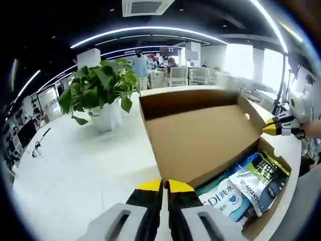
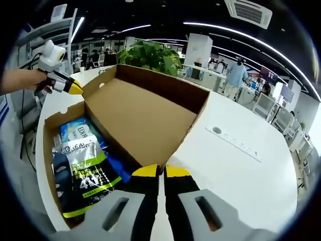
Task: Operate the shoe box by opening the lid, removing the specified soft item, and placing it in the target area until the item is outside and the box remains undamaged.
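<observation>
An open cardboard shoe box (image 1: 273, 211) stands on a white table, its lid (image 1: 200, 135) tilted up. Inside lie a blue and white wipes pack (image 1: 225, 196) and a dark pouch with green and white print (image 1: 263, 178). My left gripper (image 1: 164, 186) is shut on the lid's near edge. My right gripper (image 1: 271, 129) comes in from the right and touches the lid's far corner. In the right gripper view, my right gripper (image 2: 161, 172) is shut on the lid (image 2: 140, 120) at its corner, the left gripper (image 2: 74, 89) pinches the opposite corner, and the pouch (image 2: 85, 173) lies beside the wipes pack (image 2: 80, 133).
A potted green plant (image 1: 103, 90) in a white pot stands on the white table (image 1: 75, 170) behind the box. A socket strip (image 2: 235, 141) is set into the tabletop. A small cable (image 1: 39, 145) lies at the far left. People and office chairs are in the background.
</observation>
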The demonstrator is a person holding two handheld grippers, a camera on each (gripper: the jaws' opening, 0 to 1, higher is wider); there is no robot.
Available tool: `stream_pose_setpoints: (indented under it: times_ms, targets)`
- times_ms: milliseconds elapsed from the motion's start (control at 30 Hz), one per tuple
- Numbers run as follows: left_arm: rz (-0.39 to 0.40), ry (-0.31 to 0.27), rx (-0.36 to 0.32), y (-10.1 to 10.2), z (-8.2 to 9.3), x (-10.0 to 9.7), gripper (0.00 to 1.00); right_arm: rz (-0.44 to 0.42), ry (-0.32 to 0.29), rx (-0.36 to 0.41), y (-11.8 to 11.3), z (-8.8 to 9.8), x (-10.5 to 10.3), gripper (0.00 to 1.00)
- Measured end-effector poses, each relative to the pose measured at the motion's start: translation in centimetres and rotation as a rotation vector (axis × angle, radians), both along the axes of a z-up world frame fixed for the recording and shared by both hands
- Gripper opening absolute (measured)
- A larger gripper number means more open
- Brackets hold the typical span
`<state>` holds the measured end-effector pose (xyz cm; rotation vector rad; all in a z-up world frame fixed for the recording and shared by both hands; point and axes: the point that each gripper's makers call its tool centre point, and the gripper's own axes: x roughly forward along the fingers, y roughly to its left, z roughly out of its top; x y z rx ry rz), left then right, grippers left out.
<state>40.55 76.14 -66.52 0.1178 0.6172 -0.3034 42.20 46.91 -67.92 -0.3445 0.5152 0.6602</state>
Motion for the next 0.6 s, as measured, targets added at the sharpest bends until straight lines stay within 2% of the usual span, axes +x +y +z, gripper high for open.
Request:
stream_pose_setpoints:
  times_ms: [600]
  targets:
    - [0.013,0.019,0.009,-0.1,-0.4,1.2,0.02,0.011,0.013,-0.019,0.2,-0.6,0.9,0.03]
